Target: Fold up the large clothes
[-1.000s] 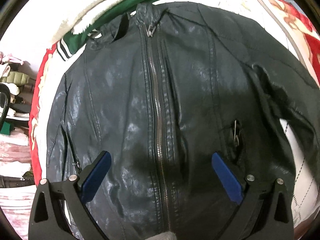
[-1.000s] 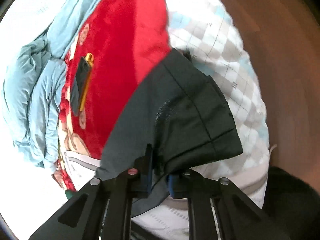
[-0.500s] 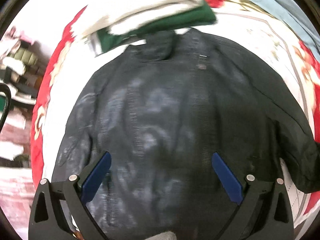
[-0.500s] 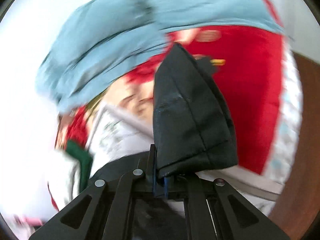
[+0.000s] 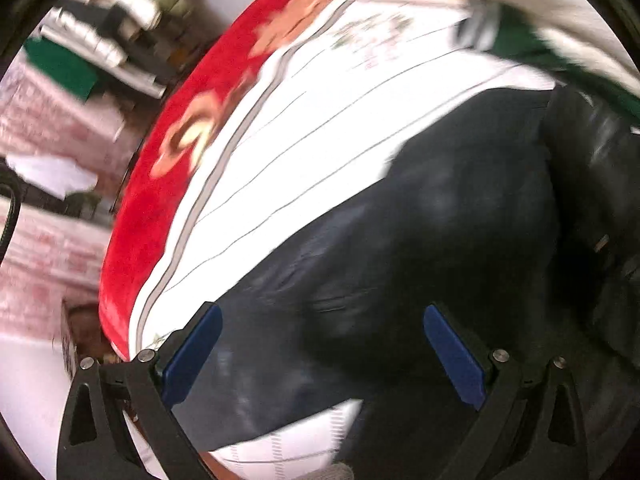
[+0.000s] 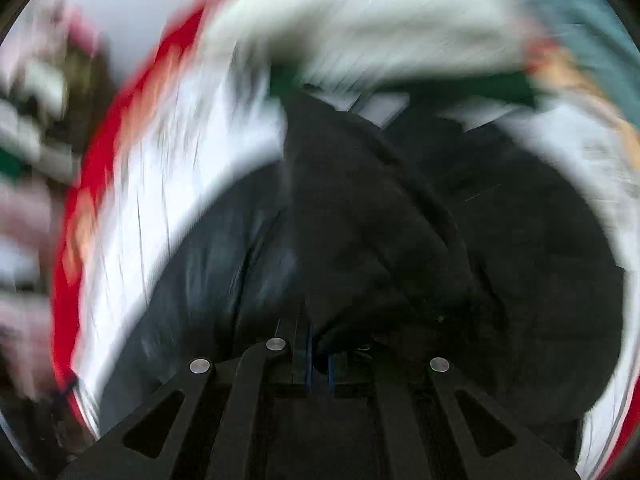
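Note:
A black leather jacket [image 5: 400,260] lies on a white and red bedspread [image 5: 320,112]. My left gripper [image 5: 320,344] is open and empty, its blue pads [image 5: 192,352] spread over the jacket's left sleeve and side. My right gripper [image 6: 318,364] is shut on the jacket's right sleeve cuff [image 6: 360,240] and holds it above the jacket's body [image 6: 520,260]. The right wrist view is heavily blurred.
A folded white and green garment [image 5: 560,28] lies past the jacket's collar. The bed's red edge [image 5: 168,168] runs on the left, with cluttered shelves [image 5: 92,48] beyond it. A pale blue quilt [image 6: 592,20] shows at the far right.
My right gripper has swung the sleeve cuff from the bed's right side over the jacket's body. My left gripper has turned left toward the jacket's left side and the bed's edge.

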Action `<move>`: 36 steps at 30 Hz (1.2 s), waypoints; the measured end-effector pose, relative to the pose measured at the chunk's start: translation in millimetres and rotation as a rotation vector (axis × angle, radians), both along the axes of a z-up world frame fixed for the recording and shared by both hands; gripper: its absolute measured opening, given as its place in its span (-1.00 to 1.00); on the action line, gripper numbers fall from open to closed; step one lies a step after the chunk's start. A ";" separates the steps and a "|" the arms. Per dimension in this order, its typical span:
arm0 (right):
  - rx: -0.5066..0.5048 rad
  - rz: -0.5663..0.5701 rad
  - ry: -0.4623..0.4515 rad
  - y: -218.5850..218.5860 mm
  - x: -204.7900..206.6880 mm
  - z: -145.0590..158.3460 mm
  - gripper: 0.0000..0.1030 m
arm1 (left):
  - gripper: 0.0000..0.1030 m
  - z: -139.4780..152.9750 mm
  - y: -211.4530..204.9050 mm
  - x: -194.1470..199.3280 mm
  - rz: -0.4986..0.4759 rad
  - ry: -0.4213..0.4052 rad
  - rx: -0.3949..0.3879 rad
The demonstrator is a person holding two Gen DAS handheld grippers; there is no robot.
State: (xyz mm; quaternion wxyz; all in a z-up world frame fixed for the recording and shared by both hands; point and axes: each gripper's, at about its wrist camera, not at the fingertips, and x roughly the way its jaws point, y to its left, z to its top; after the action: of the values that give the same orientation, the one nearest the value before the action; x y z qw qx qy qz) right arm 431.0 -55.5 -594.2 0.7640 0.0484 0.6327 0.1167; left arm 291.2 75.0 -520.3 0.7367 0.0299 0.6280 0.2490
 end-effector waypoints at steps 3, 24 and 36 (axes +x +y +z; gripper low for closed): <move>0.026 0.056 0.093 23.9 -9.7 -27.0 -0.73 | 1.00 -2.6 24.3 -10.4 0.030 0.021 -0.022; -0.213 -0.613 0.289 -280.4 -138.0 -41.7 -0.16 | 1.00 -54.4 -68.1 48.1 -0.052 0.030 -0.055; -0.107 -0.179 0.291 -167.1 -187.7 18.9 0.11 | 1.00 6.6 58.2 -138.6 0.604 -0.118 -0.432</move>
State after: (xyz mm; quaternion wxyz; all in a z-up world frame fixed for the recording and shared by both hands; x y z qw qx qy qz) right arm 243.3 -222.6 -575.3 0.6732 0.0803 0.7351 0.0064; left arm 152.6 133.2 -513.7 0.6544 -0.3271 0.6029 0.3183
